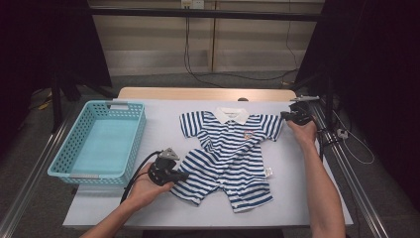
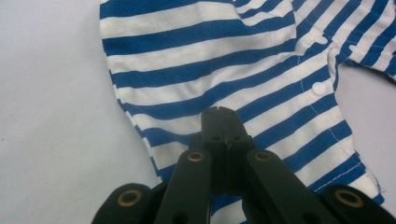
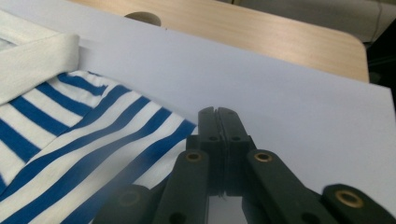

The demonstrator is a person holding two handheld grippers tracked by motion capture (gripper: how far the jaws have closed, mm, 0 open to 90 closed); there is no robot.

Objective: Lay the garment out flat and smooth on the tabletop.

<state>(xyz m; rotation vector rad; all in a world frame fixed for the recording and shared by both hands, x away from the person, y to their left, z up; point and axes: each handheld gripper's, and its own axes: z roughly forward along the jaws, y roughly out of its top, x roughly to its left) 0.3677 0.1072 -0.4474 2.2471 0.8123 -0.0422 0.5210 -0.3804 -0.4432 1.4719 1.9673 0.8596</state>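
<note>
The striped romper (image 1: 227, 154) lies flat, front up, near the middle of the white sheet (image 1: 163, 124) that covers the bench (image 1: 203, 93). Its white collar (image 1: 231, 115) points toward the far edge and its two legs toward the person.

The left tongs (image 1: 182, 175) are at the hem of the leg on the high view's left. In the left gripper view the left tongs (image 2: 218, 111) are pressed together over the blue and white fabric; whether cloth is pinched between them cannot be told.

The right tongs (image 1: 284, 116) are at the end of the short sleeve (image 1: 272, 125) on the high view's right. In the right gripper view the right tongs (image 3: 218, 111) are pressed together just beside the sleeve edge; a pinch on the cloth cannot be confirmed.

A turquoise basket (image 1: 130, 144) stands on the left part of the bench, apart from the romper.
</note>
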